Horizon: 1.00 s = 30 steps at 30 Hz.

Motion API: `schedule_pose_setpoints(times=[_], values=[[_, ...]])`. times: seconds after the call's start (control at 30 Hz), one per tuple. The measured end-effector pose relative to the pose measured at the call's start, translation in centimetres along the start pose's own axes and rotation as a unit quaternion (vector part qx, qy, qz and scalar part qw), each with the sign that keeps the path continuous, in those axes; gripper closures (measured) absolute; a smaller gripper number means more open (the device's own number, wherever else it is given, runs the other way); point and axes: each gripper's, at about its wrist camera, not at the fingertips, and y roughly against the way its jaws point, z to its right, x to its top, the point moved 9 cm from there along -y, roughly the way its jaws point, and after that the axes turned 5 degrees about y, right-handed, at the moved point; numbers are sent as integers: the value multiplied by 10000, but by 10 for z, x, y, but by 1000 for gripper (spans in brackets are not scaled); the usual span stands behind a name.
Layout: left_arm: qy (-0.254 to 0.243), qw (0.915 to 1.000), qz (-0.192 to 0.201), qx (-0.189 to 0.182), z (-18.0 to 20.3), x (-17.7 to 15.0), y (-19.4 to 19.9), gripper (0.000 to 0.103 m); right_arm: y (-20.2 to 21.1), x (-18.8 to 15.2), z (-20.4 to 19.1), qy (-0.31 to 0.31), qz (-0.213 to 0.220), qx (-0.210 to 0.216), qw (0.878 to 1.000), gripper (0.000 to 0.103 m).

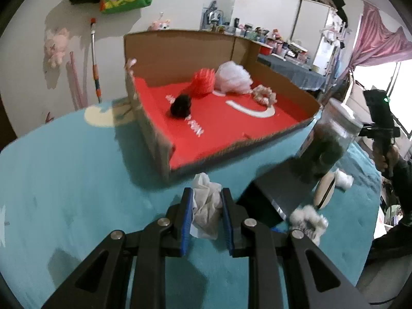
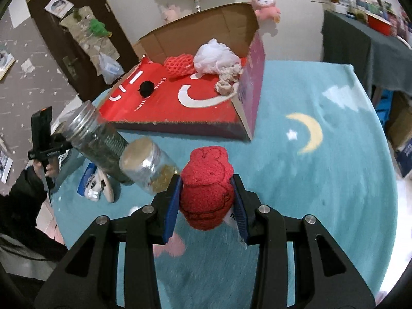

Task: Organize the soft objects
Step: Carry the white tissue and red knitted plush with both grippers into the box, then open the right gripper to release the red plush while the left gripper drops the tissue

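My left gripper (image 1: 207, 195) is shut on a crumpled white tissue (image 1: 206, 206), held above the teal blanket just before the cardboard box (image 1: 154, 134). My right gripper (image 2: 207, 184) is shut on a rolled red towel (image 2: 207, 188), also short of the cardboard box (image 2: 247, 118). Inside the box, on its red lining, lie a black pom-pom (image 1: 181, 105), a red foam net (image 1: 203, 83), a white mesh puff (image 1: 233, 77) and a beige scrunchie (image 1: 265, 94). The same black pom-pom (image 2: 146, 88), red net (image 2: 179, 65), white puff (image 2: 215, 56) and scrunchie (image 2: 228, 79) show in the right wrist view.
Two glass jars lie on the blanket left of the red towel: one with dark contents (image 2: 99, 139), one with yellow contents (image 2: 148, 166). A round pad (image 1: 325, 189), white fluff (image 1: 309, 217) and a cotton ball (image 1: 343, 179) lie to the right. A pink plush (image 2: 265, 5) hangs on the wall.
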Motion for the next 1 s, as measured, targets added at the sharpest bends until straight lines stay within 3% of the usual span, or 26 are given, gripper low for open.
schedule_pose_setpoints(times=[0.33,0.53,0.77,1.0], values=[[-202,9997,87,-120,26,61,-13,80,-11,69,-15,362,294,184,9987,67],[-256,9995,-185,-82,49,95,-46,80,-34,116,-30,478,372,159,9980,67],[-387,9969,-680,44,62,116,-88,80,-100,151,-31,628,-310,-425,9966,67],[-552,9910,-1222,36,70,119,-127,80,-148,155,-22,911,-1036,-893,9864,67]])
